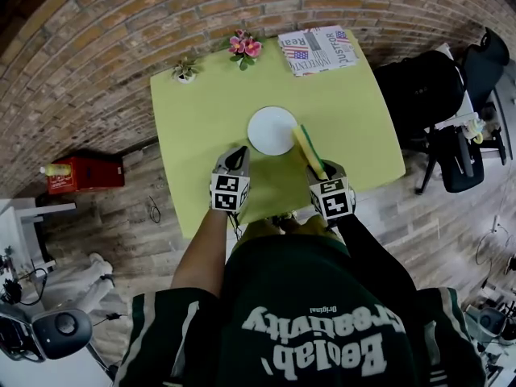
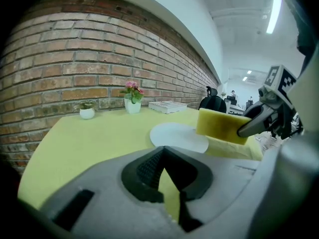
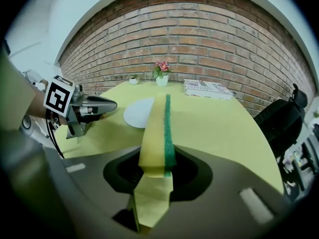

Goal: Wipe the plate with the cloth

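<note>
A round white plate [image 1: 272,130] [image 2: 178,135] [image 3: 139,112] lies in the middle of the lime-green table [image 1: 193,127]. My right gripper [image 1: 323,172] [image 3: 155,172] is shut on the cloth [image 1: 309,150] [image 2: 222,125] [image 3: 157,133], a yellow sponge pad with a green side, held on edge. The pad hovers at the plate's right rim, just above the table. My left gripper [image 1: 239,156] [image 2: 165,159] [image 3: 103,104] is shut and holds nothing. It points at the plate's near-left edge, a short way off it.
At the table's far edge stand a pink flower pot [image 1: 244,48], a small white plant pot [image 1: 185,71] and a folded newspaper [image 1: 318,51]. A black office chair [image 1: 423,91] stands to the right of the table. On the floor at the left sits a red box [image 1: 81,170].
</note>
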The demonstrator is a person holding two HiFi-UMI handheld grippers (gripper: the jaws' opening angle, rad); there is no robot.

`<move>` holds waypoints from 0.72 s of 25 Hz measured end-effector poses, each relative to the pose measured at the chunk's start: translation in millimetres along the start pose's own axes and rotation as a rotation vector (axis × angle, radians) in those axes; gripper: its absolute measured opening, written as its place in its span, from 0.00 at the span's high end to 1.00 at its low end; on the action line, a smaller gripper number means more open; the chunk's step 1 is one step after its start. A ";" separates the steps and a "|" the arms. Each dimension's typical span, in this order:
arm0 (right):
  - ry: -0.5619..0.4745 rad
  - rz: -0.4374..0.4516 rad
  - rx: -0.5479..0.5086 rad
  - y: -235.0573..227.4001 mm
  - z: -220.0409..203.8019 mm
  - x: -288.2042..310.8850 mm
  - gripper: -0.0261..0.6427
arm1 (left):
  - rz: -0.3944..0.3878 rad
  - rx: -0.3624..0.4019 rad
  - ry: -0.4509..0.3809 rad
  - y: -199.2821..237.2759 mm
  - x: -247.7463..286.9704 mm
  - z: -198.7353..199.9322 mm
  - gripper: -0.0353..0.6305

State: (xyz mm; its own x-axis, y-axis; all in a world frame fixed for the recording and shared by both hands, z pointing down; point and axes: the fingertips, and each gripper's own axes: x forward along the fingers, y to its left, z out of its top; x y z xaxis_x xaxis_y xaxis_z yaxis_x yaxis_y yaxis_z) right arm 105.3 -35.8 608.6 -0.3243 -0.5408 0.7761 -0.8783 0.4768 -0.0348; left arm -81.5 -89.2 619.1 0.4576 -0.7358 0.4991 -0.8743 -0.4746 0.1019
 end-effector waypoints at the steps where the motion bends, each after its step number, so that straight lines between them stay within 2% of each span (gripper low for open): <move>1: -0.008 0.008 0.000 1.7 1.7 -0.4 0.75 | 0.002 0.002 0.001 0.1 0.4 -0.1 0.94; 7: -0.055 0.099 -0.043 32.4 16.1 1.8 0.75 | -0.004 0.008 0.007 -0.8 0.3 -1.0 0.94; 13: -0.019 0.211 -0.126 76.1 9.7 6.9 0.75 | -0.007 0.011 0.012 -0.2 -0.7 -0.4 0.94; 18: -0.001 0.214 -0.128 76.8 1.3 10.9 0.75 | -0.009 0.012 0.016 -0.4 0.2 -1.6 0.94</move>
State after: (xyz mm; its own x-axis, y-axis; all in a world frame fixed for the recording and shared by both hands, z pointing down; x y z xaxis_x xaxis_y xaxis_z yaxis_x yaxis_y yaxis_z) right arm 33.9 -6.0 613.6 -0.4985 -0.4191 0.7589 -0.7383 0.6640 -0.1183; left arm -81.3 -88.4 620.5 0.4628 -0.7239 0.5116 -0.8680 -0.4872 0.0958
